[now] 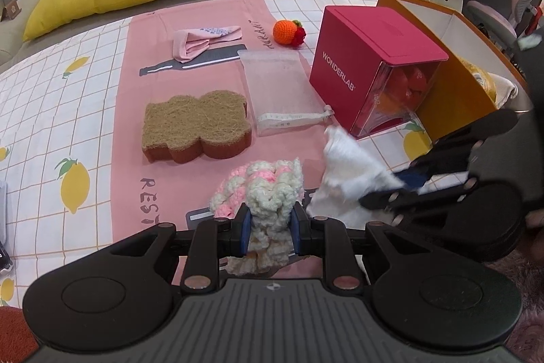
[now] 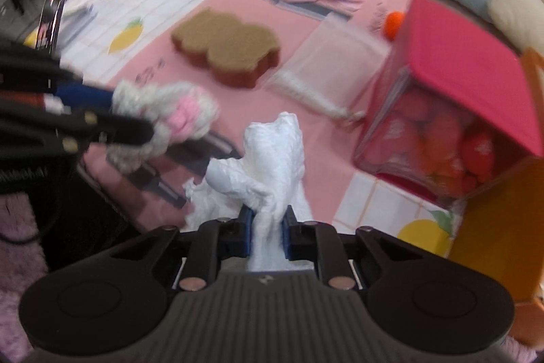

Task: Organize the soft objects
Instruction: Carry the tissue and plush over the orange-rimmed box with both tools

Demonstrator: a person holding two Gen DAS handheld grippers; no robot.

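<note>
Chunky pink-and-cream knit piece (image 1: 268, 193) is pinched between your left gripper (image 1: 271, 227) pads, near edge of the table, jaws narrow and pressing into the yarn on both sides. White crumpled cloth (image 2: 272, 166) is clamped in your right gripper (image 2: 267, 232); the blue pads squeeze its gathered lower part and the rest stands up above them. From the left wrist view that cloth sits just right of the knit piece, not touching it as far as you can tell.

Farther out on the pink tablecloth (image 1: 190, 81): brown scrubby sponge (image 1: 197, 128) left of centre, clear zip bag (image 1: 282, 91) just right of it, folded pink cloth (image 1: 200, 41) beyond, crocheted orange fruit (image 1: 284, 30) at the far side. Red WONDERLAB box (image 1: 370, 64) stands right of the bag, with an orange open box (image 1: 452, 81) just beyond it on the right. Right wrist view is motion-blurred.
</note>
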